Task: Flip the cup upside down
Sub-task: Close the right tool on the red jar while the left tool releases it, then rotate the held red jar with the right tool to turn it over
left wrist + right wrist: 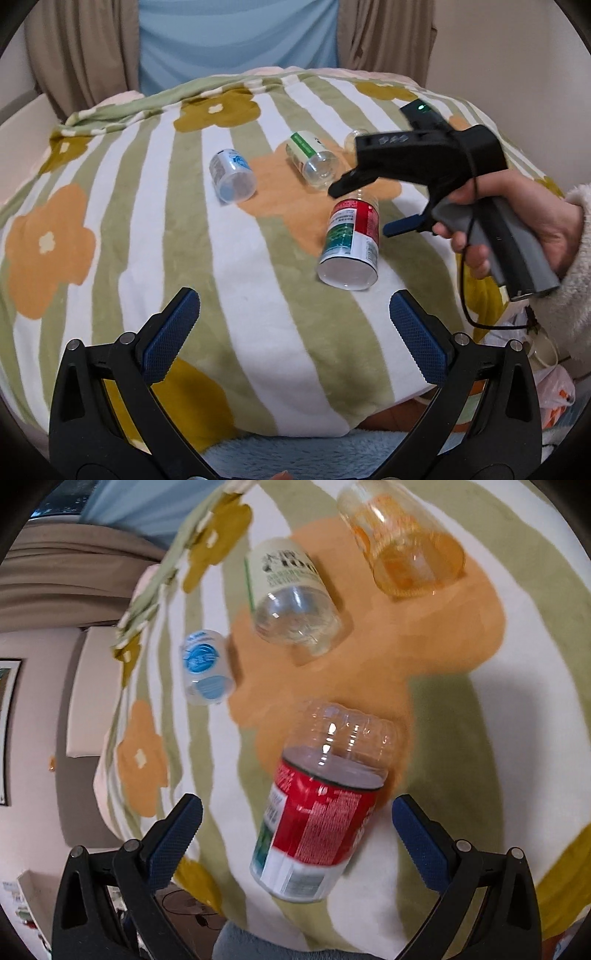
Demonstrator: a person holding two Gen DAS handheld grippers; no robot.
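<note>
A clear plastic cup with a red, white and green label (351, 242) stands mouth-down on the flowered blanket; it also shows in the right wrist view (317, 812). My right gripper (297, 825) is open, its blue pads on either side of the cup's lower part without touching it; in the left wrist view it (360, 210) hovers just above and right of the cup. My left gripper (295, 328) is open and empty, in front of the cup above the blanket.
Other cups stand mouth-down on the striped, flowered blanket (122, 206): a blue-labelled one (232, 175), a green-and-white one (312, 158), and an orange one (402, 539) behind. Plastic bags (546, 376) lie at the right. Curtains (236, 40) hang behind.
</note>
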